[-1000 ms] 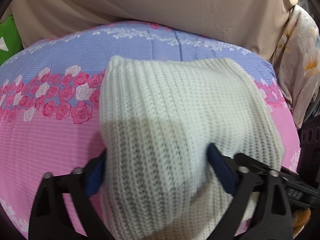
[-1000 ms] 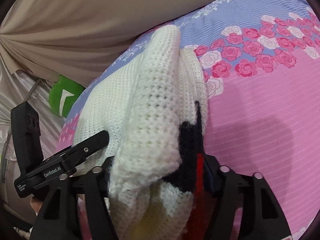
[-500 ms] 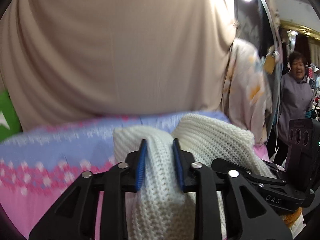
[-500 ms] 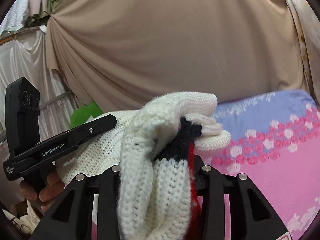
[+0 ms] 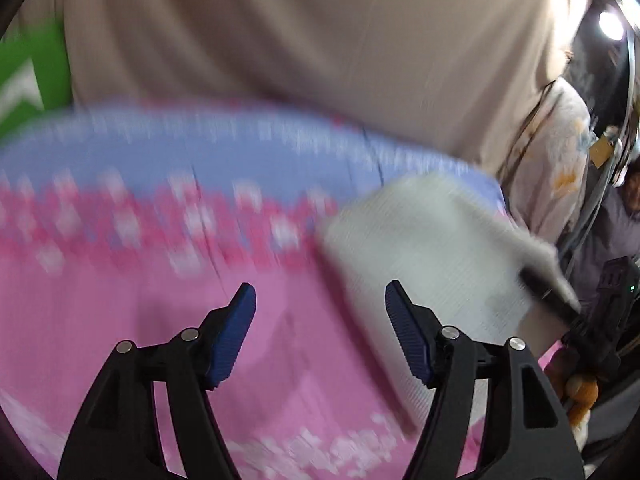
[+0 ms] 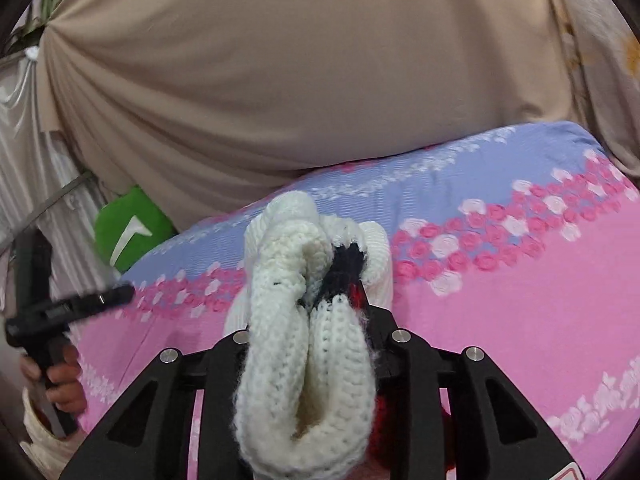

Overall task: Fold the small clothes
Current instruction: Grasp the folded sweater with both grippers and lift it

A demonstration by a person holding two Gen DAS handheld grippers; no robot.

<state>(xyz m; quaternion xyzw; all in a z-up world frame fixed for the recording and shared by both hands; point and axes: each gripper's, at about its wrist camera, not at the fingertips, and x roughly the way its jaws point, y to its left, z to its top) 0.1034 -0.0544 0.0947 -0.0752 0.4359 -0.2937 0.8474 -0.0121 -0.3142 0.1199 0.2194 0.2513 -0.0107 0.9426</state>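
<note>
The left gripper (image 5: pixel 320 300) hovers over the pink floral bedsheet (image 5: pixel 160 320), jaws wide with nothing between them, while the right gripper (image 6: pixel 308 320) is clamped on a bunched fold of the white knit garment (image 6: pixel 304 360). The garment — thick, ribbed, cream with black and red patches — lies doubled over on the bed at the left gripper's right. From the right jaws its length runs away toward the beige curtain (image 6: pixel 280 80).

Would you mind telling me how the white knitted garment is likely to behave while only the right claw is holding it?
The white knitted garment will probably sag: it bunches in thick soft folds inside the right claw. Its chunky knit looks grippy, so slipping seems unlikely. The left claw is open, so the free part will likely droop toward the bedsheet.
</note>
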